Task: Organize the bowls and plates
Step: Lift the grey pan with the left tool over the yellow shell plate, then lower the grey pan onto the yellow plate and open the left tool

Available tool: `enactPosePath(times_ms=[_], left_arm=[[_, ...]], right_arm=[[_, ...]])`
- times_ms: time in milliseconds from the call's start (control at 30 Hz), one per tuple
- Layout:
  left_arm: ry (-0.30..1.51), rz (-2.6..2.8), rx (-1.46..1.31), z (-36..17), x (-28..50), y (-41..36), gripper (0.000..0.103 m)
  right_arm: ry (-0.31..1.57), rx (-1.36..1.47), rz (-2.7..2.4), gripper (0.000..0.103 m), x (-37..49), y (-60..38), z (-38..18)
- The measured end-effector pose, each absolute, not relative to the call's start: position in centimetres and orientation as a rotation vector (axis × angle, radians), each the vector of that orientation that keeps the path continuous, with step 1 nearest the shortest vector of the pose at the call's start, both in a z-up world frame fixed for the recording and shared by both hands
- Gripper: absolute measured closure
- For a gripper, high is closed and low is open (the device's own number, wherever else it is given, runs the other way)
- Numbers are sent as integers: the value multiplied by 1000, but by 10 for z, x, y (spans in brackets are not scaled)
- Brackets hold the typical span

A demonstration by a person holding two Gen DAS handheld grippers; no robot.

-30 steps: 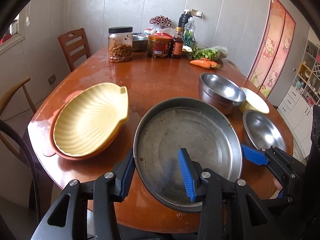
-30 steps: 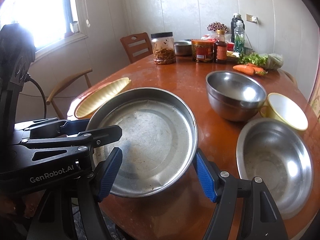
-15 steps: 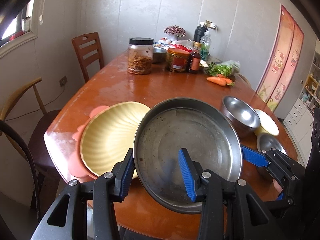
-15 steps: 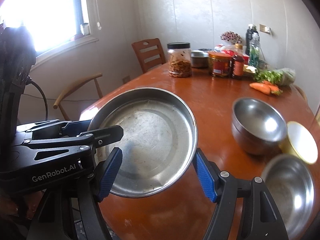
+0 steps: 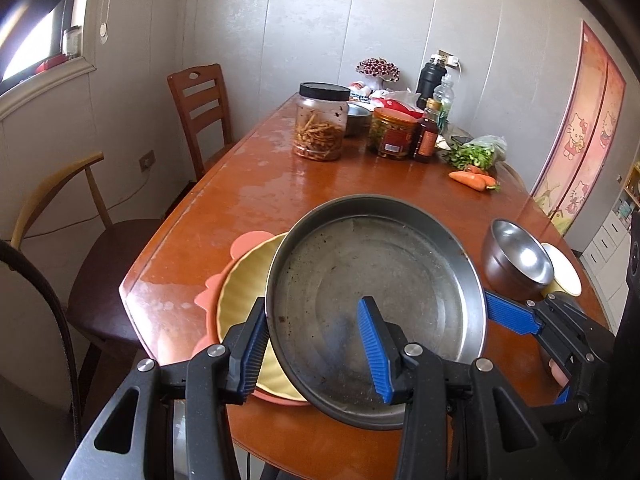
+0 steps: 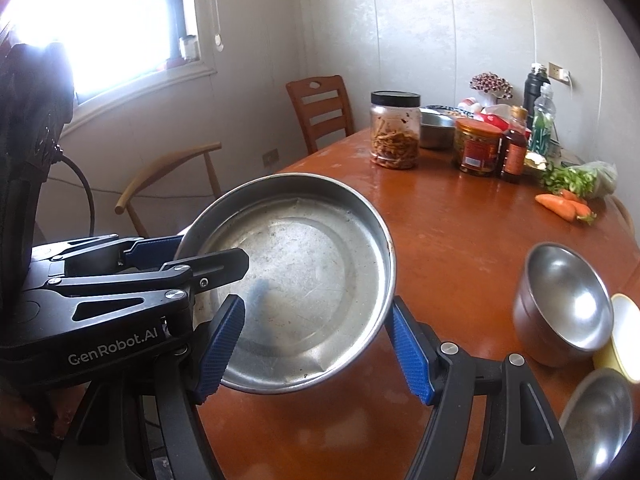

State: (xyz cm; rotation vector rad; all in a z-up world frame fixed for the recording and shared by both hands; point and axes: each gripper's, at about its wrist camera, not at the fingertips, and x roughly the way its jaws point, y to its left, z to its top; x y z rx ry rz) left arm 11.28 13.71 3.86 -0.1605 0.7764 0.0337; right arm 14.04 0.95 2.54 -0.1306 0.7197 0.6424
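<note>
Left gripper (image 5: 314, 344) pinches the near-left rim of the steel pan (image 5: 376, 292): one blue pad outside the wall, the other inside on the pan floor. Right gripper (image 6: 316, 346) grips the opposite rim the same way, one pad inside, one outside. Pan is held up between them, tilted, over the near end of the wooden table (image 5: 256, 200).

Left wrist view only: yellow shell-shaped plate (image 5: 240, 300) nested on a pink plate (image 5: 250, 240), partly hidden under the pan's left edge.

Right wrist view only: a wide steel bowl (image 6: 596, 420) at the table's near right corner.

Both views: deep steel bowl (image 6: 568, 300) touching a yellow bowl (image 6: 622, 336), well right of the pan; jar (image 5: 322, 126), bottles, carrots (image 5: 472, 179) at the far end.
</note>
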Motion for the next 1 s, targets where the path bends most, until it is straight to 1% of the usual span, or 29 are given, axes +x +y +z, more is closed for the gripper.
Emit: enactPosePath(times_ms=[433, 867, 1000], left_arm=[[768, 53, -178, 44, 132, 163, 58], [814, 40, -219, 17, 152, 171, 58], [815, 30, -246, 12, 154, 174, 58]], right_arm=[[705, -147, 665, 28, 160, 38, 32], [756, -166, 660, 28, 174, 44, 12], [745, -186, 655, 28, 174, 45, 9]])
